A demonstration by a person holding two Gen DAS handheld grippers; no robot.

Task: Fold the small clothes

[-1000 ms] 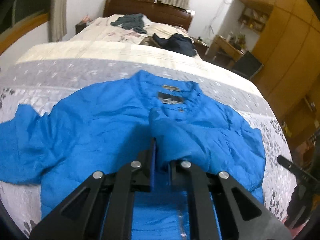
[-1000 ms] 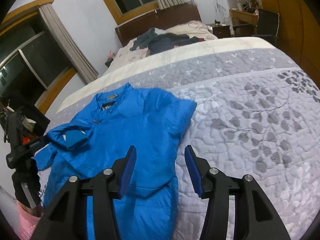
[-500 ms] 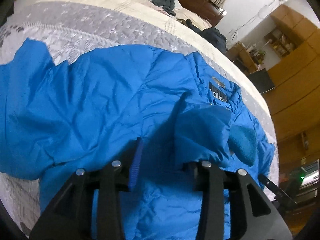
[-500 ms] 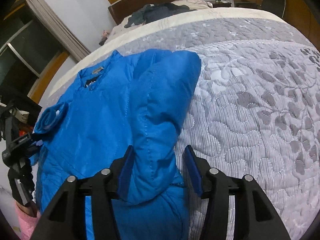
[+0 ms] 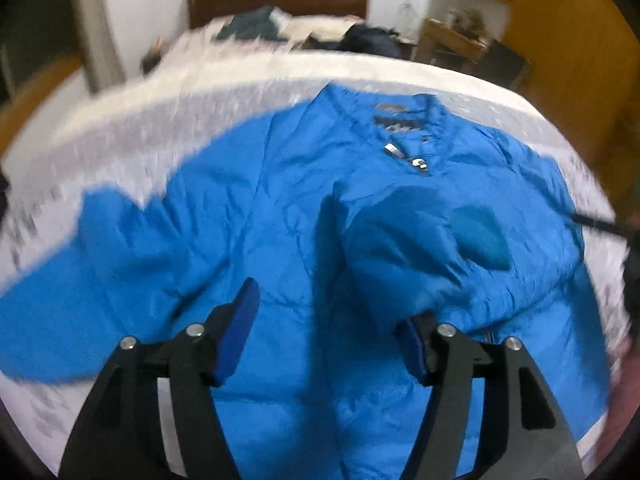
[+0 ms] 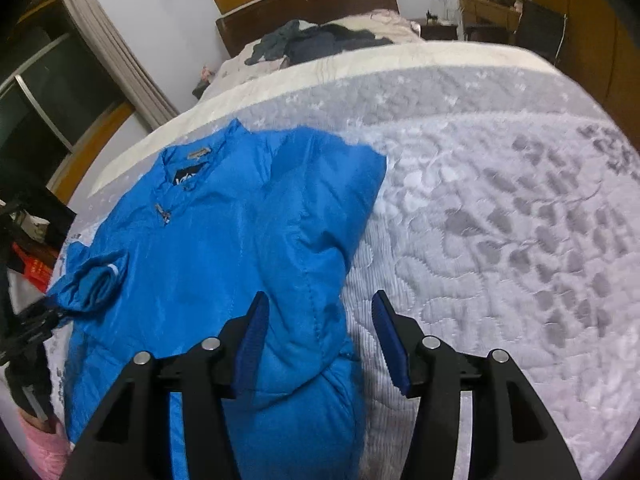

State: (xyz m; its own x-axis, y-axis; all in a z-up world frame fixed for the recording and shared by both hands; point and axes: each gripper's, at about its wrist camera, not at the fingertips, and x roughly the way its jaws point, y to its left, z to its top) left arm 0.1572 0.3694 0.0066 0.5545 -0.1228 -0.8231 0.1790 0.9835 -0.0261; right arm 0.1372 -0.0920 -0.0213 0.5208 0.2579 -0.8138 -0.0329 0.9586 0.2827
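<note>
left wrist view: one blue jacket [image 5: 288, 216] lies face up on the grey quilted bedspread [image 5: 168, 120], collar toward the headboard, a dark label inside the neck and a metal zip pull below it. one sleeve is folded across the chest, its teal-lined cuff [image 5: 480, 236] facing up; the other sleeve spreads out to the left. the fabric is shiny, puffy and creased. the left gripper [image 5: 332, 328] has its two blue-padded jaws spread wide, holding nothing, just above the jacket's lower front. the picture is blurred at the edges.

right wrist view: the same single jacket [image 6: 208, 248] sits on the left half of the bedspread [image 6: 500, 220], which is stitched in leaf shapes. the near sleeve is folded inward, forming a thick padded ridge. the right gripper [image 6: 320, 336] has both ribbed blue jaws apart, either side of that ridge, gripping nothing. a pile of dark clothes [image 6: 316, 42] lies by the wooden headboard [image 6: 304, 8].
</note>
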